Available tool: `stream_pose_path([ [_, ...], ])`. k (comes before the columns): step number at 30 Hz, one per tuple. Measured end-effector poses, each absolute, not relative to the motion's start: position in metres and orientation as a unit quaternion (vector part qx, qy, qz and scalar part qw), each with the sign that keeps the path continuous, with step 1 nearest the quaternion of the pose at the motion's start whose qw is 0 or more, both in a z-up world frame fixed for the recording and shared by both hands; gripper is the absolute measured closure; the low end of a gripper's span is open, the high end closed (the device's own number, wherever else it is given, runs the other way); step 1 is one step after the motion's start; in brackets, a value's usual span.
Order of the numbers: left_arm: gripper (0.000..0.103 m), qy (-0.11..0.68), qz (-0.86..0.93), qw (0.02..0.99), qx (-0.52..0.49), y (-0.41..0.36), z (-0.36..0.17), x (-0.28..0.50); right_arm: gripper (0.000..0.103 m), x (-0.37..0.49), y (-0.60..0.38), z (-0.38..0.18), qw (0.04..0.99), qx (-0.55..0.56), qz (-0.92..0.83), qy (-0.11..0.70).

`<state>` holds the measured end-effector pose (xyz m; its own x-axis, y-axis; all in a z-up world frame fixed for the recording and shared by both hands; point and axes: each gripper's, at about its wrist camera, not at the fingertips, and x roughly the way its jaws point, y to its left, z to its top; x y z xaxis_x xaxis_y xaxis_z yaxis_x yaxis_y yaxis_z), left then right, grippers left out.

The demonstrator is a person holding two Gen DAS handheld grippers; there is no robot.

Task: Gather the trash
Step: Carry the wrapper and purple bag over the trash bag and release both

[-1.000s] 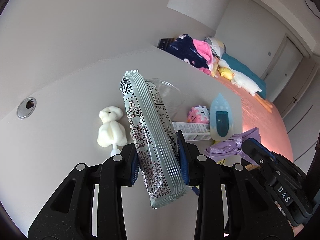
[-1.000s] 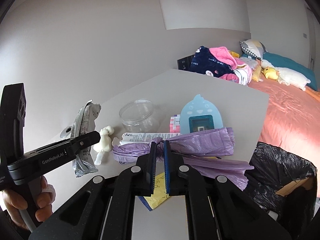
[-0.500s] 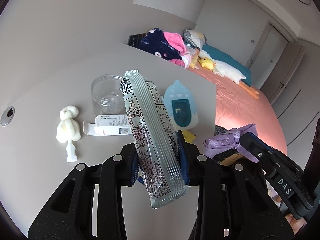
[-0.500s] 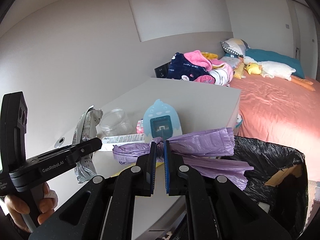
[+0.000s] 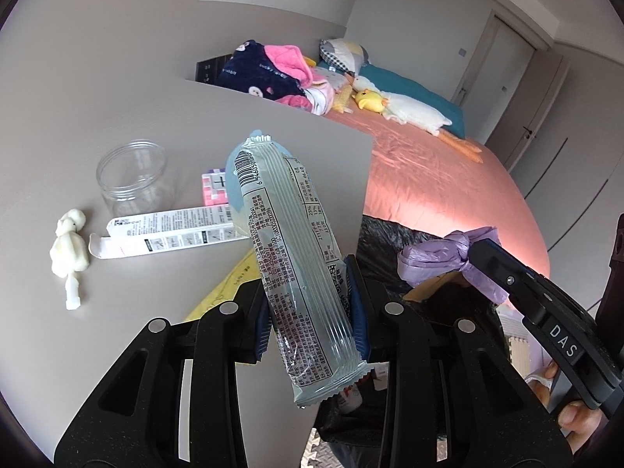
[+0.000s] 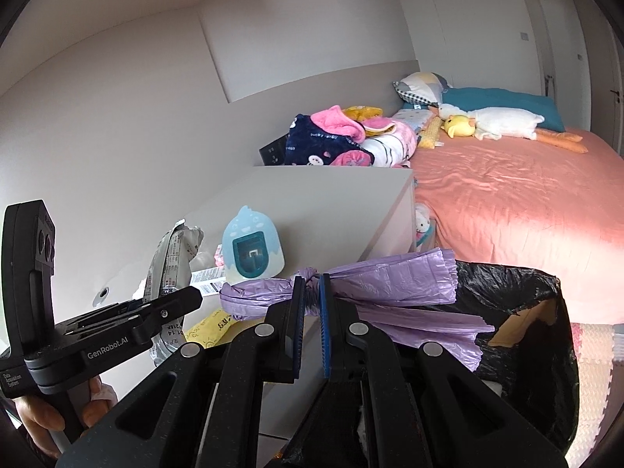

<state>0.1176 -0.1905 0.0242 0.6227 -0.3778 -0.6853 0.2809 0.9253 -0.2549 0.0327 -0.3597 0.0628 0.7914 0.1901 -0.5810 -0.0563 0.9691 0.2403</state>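
My left gripper (image 5: 308, 300) is shut on a long silver-blue snack wrapper (image 5: 296, 257), held upright over the table's right edge; the wrapper also shows in the right wrist view (image 6: 171, 257). My right gripper (image 6: 311, 292) is shut on a knotted purple plastic bag (image 6: 374, 284) and holds it beside the rim of a black-lined trash bin (image 6: 522, 323). The purple bag (image 5: 444, 253) and the bin (image 5: 390, 241) also show in the left wrist view, right of the wrapper.
On the grey table (image 5: 117, 124) lie a clear jar (image 5: 132, 179), a white plush toy (image 5: 68, 249), an opened white carton (image 5: 167, 232), a pink block (image 5: 214, 189), a blue chick-shaped device (image 6: 251, 245) and yellow paper (image 6: 210, 321). A bed (image 6: 507, 202) stands behind.
Both grippers have swung right, away from the table middle toward the trash bin, each keeping its hold. The bin now lies below the purple bag.
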Motion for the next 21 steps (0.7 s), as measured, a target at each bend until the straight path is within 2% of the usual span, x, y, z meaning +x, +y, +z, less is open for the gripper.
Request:
stream_pose_path([
  [21,0.069,0.413,-0.254,0.874,-0.014,-0.271,0.016,0.106,0.095,0.004,-0.432,0.063,0.942,0.145,0.003,0.303],
])
